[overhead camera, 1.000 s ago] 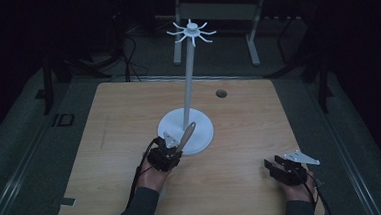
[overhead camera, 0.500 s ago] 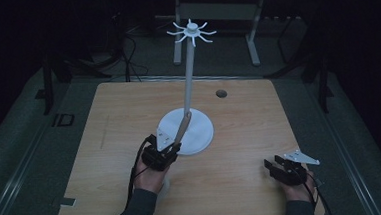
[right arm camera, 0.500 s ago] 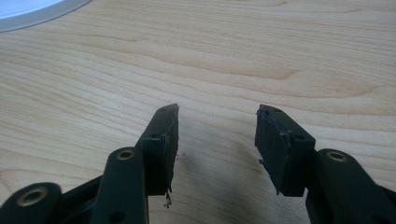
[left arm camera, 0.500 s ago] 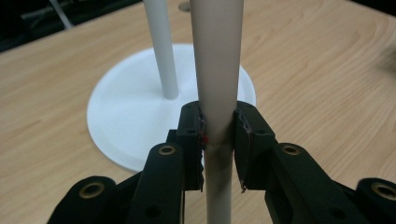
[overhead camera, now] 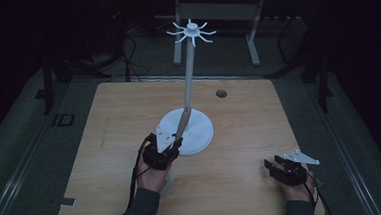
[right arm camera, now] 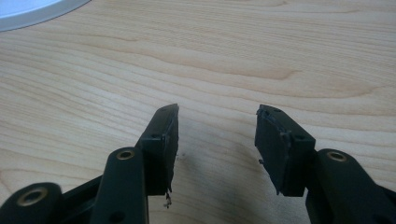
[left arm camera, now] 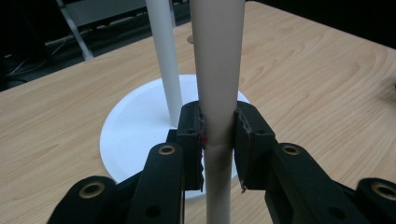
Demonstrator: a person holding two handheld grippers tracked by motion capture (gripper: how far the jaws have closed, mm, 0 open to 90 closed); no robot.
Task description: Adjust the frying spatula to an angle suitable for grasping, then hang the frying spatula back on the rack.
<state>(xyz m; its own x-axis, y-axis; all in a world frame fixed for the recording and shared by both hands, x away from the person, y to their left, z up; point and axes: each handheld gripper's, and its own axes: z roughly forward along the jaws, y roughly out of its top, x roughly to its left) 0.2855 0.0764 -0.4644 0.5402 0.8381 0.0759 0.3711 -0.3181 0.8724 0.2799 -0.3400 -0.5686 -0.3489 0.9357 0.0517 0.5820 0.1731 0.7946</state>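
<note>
Left tongs (overhead camera: 173, 147): closed on a pale beige rod (left arm camera: 218, 93); in the left gripper view both pads (left arm camera: 190, 135) press the rod's sides, the rod passing up between them.
Left tongs, position: near the table's centre, at about 7 o'clock from the stand's base, at the base's near rim in the high view.
Right tongs (right arm camera: 217, 140): open, a clear gap between the two jaws, bare wood showing in the gap; nothing held.
Right tongs, position: near the table's front right corner, about 4 o'clock from the stand base and well apart from it (overhead camera: 277, 166).
Beige rod: tilted, its upper end leaning toward the stand's pole at about 1 o'clock from the left tongs (overhead camera: 183, 123); whether it touches the pole cannot be told.
Stand: white round base (overhead camera: 200, 132) resting on the table, a slim upright pole (overhead camera: 190, 72) rising from it, topped by a white hub with short radiating arms (overhead camera: 192, 32).
Table (overhead camera: 119, 122): light wood top with rounded corners; a small dark round hole (overhead camera: 221, 93) at about 1 o'clock from the stand base, near the far edge.
Hands: the left hand (overhead camera: 152, 175) grips the left tongs from below, dark sleeve at the front edge; the right hand (overhead camera: 296, 188) sits behind the right tongs.
Surroundings: dim; grey floor around the table, a pale frame (overhead camera: 212, 11) beyond the far edge.
</note>
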